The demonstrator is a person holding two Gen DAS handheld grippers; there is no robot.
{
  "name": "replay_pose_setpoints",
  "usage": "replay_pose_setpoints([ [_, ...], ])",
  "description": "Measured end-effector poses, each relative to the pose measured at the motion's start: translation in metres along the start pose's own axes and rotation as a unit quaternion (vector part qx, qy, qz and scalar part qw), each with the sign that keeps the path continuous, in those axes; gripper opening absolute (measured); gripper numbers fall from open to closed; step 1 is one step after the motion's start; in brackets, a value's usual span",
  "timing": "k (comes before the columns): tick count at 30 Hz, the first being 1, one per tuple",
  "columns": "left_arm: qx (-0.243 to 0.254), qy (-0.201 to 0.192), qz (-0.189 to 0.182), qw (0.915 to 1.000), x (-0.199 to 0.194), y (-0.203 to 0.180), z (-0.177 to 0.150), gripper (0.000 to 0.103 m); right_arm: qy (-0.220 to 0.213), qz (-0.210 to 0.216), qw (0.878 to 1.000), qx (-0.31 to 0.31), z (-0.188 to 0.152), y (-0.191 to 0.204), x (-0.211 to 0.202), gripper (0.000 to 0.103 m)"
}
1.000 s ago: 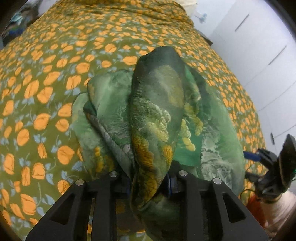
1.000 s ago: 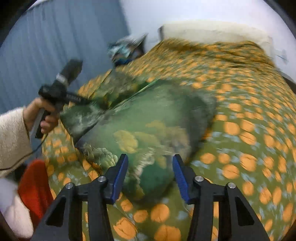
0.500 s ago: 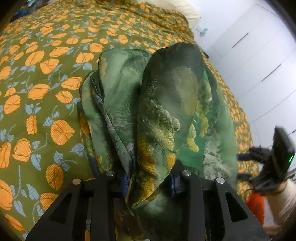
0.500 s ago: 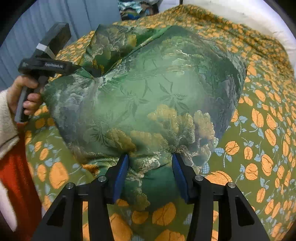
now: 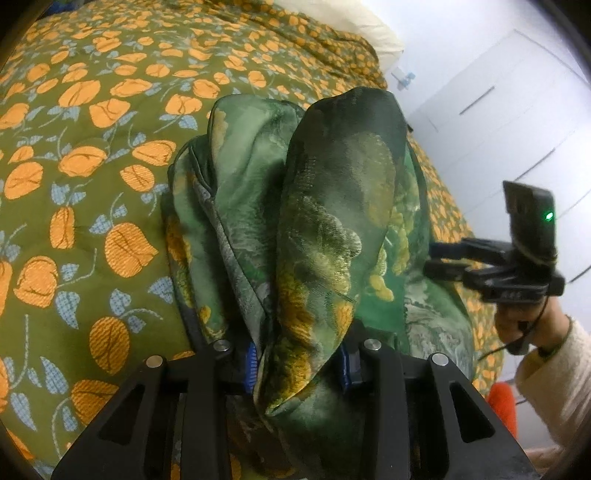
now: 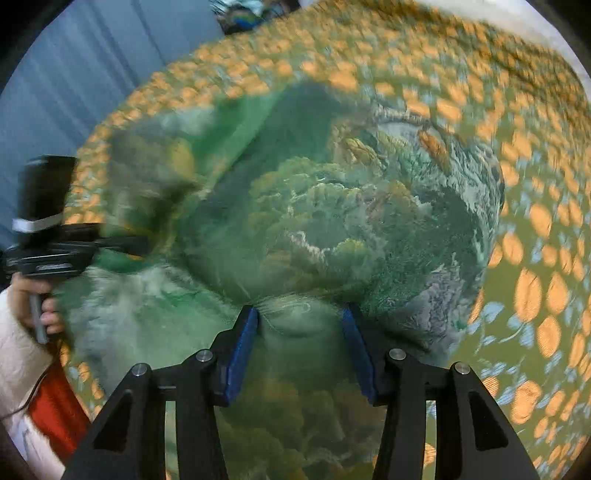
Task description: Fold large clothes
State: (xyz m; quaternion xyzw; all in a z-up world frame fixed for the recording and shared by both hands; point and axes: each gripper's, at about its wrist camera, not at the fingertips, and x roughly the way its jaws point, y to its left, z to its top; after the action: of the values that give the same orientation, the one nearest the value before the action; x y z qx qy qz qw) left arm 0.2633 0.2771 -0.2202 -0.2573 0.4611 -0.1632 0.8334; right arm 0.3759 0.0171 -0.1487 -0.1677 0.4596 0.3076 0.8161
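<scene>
A large green silky garment (image 5: 332,229) with yellow leaf print lies bunched on the bed. My left gripper (image 5: 299,360) is shut on a thick fold of it, and the cloth drapes over the fingers. In the right wrist view the garment (image 6: 314,221) fills the middle, blurred. My right gripper (image 6: 300,328) has its jaws apart with cloth bunched between the blue pads (image 6: 242,350); whether they pinch it is unclear. The right gripper also shows in the left wrist view (image 5: 498,266), at the garment's right edge.
The bed has an olive quilt with orange flowers (image 5: 85,155). A pale pillow (image 5: 354,33) lies at the head. White wardrobe doors (image 5: 517,122) stand right of the bed. A blue curtain (image 6: 81,74) hangs on the other side. The left gripper body (image 6: 48,236) is at left.
The left gripper has kept its hold and drawn the fold nearer the bed. The right gripper has pushed forward into the garment, and cloth now sits between its pads.
</scene>
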Motion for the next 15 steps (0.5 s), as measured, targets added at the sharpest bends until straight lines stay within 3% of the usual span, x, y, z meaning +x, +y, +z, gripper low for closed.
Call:
replay_pose_setpoints([
  [4,-0.012,-0.012,-0.011,0.9998,-0.003,0.001,-0.004,0.033,-0.021,0.023,0.999,-0.007,0.019,0.018,-0.03,0.049],
  [6,-0.013,-0.016,-0.012,0.9997,-0.004,0.002,-0.006,0.033,-0.025,0.06,0.998,-0.009,0.037,0.035,-0.029,0.049],
  [9,-0.008,-0.019,-0.006,0.9998,-0.006,0.0,-0.009,0.033,-0.018,0.068,0.998,-0.006,0.061,0.053,-0.004,0.049],
  [12,-0.007,-0.021,0.011,0.9997,-0.005,-0.002,-0.01,0.033,0.002,0.082,0.995,0.055,0.083,0.051,0.037,0.05],
  [15,-0.036,-0.017,-0.005,0.9992,-0.004,0.009,-0.01,0.033,0.014,0.064,0.996,0.057,0.093,0.051,0.063,0.05],
])
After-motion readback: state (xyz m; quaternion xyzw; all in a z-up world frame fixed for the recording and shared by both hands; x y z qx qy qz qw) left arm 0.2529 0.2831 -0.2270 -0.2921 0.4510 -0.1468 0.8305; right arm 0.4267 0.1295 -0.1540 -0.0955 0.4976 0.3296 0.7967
